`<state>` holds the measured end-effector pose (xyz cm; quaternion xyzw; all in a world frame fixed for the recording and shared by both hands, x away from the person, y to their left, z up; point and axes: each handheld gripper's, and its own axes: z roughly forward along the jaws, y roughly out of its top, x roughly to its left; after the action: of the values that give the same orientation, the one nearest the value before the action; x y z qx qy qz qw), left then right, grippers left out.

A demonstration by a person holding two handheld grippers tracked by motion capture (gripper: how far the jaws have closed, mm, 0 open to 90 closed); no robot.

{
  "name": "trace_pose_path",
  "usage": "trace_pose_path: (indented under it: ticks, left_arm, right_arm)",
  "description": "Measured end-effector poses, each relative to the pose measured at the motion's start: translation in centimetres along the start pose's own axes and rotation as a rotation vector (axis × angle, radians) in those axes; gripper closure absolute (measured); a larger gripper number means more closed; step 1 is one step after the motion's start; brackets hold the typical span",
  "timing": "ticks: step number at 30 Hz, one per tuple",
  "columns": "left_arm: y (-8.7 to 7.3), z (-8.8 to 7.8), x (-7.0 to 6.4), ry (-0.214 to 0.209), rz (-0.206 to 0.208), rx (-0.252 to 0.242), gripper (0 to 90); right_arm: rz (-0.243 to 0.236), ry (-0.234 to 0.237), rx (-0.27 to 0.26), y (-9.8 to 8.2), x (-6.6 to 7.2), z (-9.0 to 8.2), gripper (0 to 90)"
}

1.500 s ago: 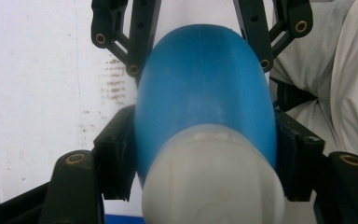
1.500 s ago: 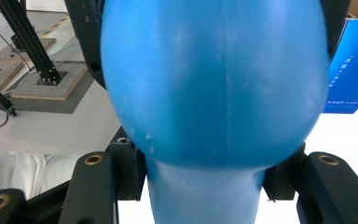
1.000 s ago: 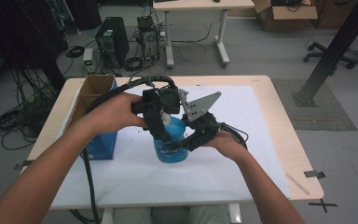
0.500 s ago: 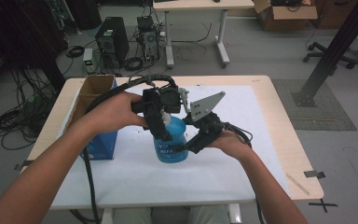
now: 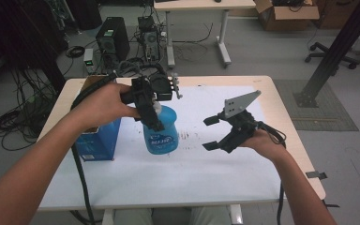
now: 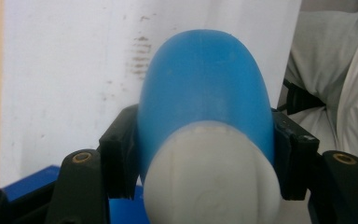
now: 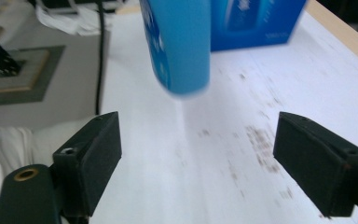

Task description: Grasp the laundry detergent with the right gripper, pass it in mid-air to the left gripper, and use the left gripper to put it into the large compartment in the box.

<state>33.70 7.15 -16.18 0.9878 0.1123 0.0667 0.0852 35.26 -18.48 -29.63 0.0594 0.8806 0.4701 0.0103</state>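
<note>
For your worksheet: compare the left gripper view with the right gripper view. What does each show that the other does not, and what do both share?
Left gripper view: the round white cap of the blue plastic bottle, clamped between the left gripper's black jaws.

Right gripper view: the right gripper's jaws wide apart, having just been opening, nothing between them; the bottle's bottom end hanging clear above the table; a black cable.

Both: the bottle, the white tabletop and the blue cardboard box.

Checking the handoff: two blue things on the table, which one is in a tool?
The blue bottle, white-capped, clamped near its top by the left tool and held over the white sheet. The blue box sits untouched at the table's left edge. The right tool is open with nothing between its jaws.
</note>
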Motion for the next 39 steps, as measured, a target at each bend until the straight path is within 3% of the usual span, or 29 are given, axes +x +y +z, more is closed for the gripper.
trace_pose_path:
  ticks: [1,3,4,5,10,11,12,16,18,19,20,21,22,24,25,28,29,39]
  left_arm:
    - [-0.3,-0.7,0.4,0.022,-0.039,-0.003,37.9]
    - [-0.4,-1.0,0.5,0.035,-0.062,-0.003,37.8]
    - [-0.6,-1.7,0.9,0.060,-0.109,0.001,37.8]
    - [-0.6,-1.7,0.9,0.060,-0.109,0.001,37.8]
    - [-1.0,-3.3,2.0,0.123,-0.208,0.027,37.9]
    - [-1.2,-3.9,2.4,0.141,-0.254,0.032,37.9]
    - [-1.2,-3.9,2.4,0.141,-0.254,0.032,37.9]
    - [-1.7,-5.3,3.4,0.164,-0.340,0.039,37.9]
    - [-2.0,-6.1,3.9,0.177,-0.387,0.037,37.9]
    - [-2.4,-6.9,4.4,0.193,-0.435,0.035,37.9]
    - [-2.4,-6.9,4.4,0.193,-0.435,0.035,37.9]
    - [-2.8,-7.8,4.9,0.209,-0.484,0.026,37.9]
    - [-2.8,-7.8,4.9,0.209,-0.484,0.026,37.9]
    - [-3.3,-8.5,5.3,0.225,-0.539,0.015,38.0]
    - [-3.9,-9.0,5.7,0.238,-0.598,0.005,38.0]
    - [-5.0,-9.5,6.4,0.254,-0.678,-0.006,38.0]
    - [-5.0,-9.5,6.4,0.254,-0.678,-0.006,38.0]
    - [-8.1,-10.3,8.2,0.310,-0.878,0.021,38.0]
  right_arm:
    - [0.010,-0.025,0.021,-0.3,-0.1,-1.0,13.4]
    - [0.012,-0.035,0.029,-0.4,-0.1,-1.6,12.7]
    - [0.023,-0.057,0.047,-0.6,-0.1,-2.6,12.0]
    - [0.025,-0.067,0.058,-0.6,-0.1,-3.1,11.6]
    - [0.041,-0.105,0.109,-0.8,-0.2,-4.7,9.3]
    - [0.050,-0.126,0.130,-0.9,-0.2,-5.4,8.8]
    - [0.052,-0.135,0.139,-1.0,-0.2,-5.7,8.8]
    - [0.056,-0.170,0.151,-1.4,-0.2,-6.8,9.0]
    - [0.058,-0.176,0.156,-1.5,-0.2,-7.0,9.1]
    - [0.062,-0.186,0.165,-1.8,-0.3,-7.4,9.1]
    - [0.062,-0.186,0.165,-1.8,-0.3,-7.4,9.1]
    - [0.063,-0.196,0.179,-2.0,-0.4,-7.8,9.1]
    - [0.065,-0.205,0.191,-2.1,-0.4,-8.0,8.7]
    - [0.074,-0.218,0.212,-2.5,-0.6,-8.4,8.2]
    - [0.076,-0.221,0.218,-2.6,-0.7,-8.6,8.2]
    - [0.084,-0.229,0.226,-2.9,-0.8,-9.2,8.2]
    - [0.085,-0.231,0.230,-3.0,-0.9,-9.3,8.2]
    - [0.073,-0.247,0.260,-2.7,-1.1,-10.0,7.9]
